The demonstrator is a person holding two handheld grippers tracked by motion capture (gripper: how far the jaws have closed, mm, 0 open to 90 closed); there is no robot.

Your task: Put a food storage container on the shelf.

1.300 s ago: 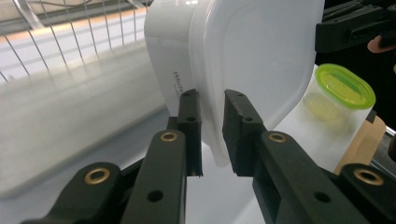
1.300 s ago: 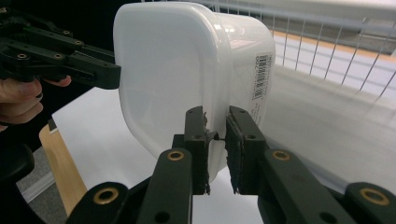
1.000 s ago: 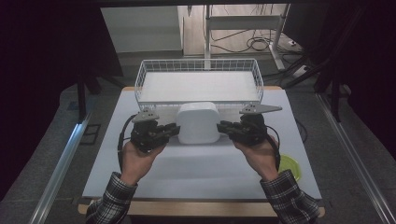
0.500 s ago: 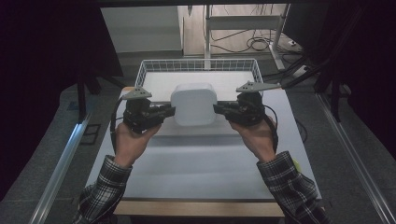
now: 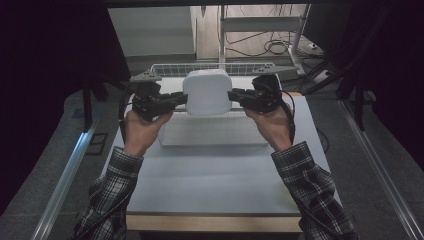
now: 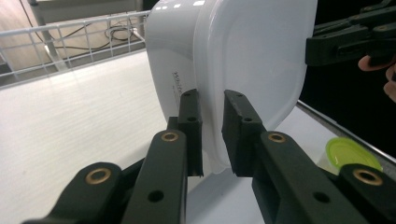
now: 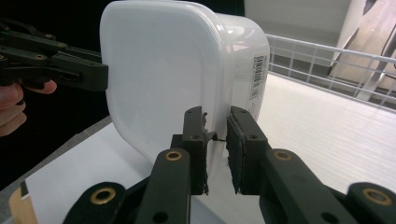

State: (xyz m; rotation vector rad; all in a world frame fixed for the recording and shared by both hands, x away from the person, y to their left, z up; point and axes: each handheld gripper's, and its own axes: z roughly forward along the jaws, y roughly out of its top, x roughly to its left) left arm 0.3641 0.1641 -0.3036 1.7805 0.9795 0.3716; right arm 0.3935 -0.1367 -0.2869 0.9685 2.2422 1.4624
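I hold a white plastic box (image 5: 207, 92) with its lid on between my two grippers, up off the desk (image 5: 210, 180) and tipped so that its lid faces back toward me. My left gripper (image 5: 181, 98) is clamped on the rim at the box's left side; in the left gripper view (image 6: 212, 135) both black jaws pinch the lip where lid and tub meet, one pad on each face of it. My right gripper (image 5: 235, 95) grasps the opposite rim in the same way, and in the right gripper view (image 7: 217, 142) its jaws close on the edge of the lid, with a barcode label (image 7: 256, 77) on the tub's side wall just above them. The box (image 6: 233, 56) hangs over the far part of the desk, above the near rail of a white wire basket (image 5: 165, 70) that stands along the far edge. The basket's floor (image 7: 336, 126) lies beneath and behind the box (image 7: 177, 74). My hands (image 5: 142, 130) come in from the near edge, in plaid sleeves (image 5: 112, 185), roughly level with each other on either side of the box. A small lime-green lid (image 6: 351, 154) lies flat on the desk toward its right edge, well apart from the box. Each gripper's cable (image 5: 290, 117) loops down past my wrist.
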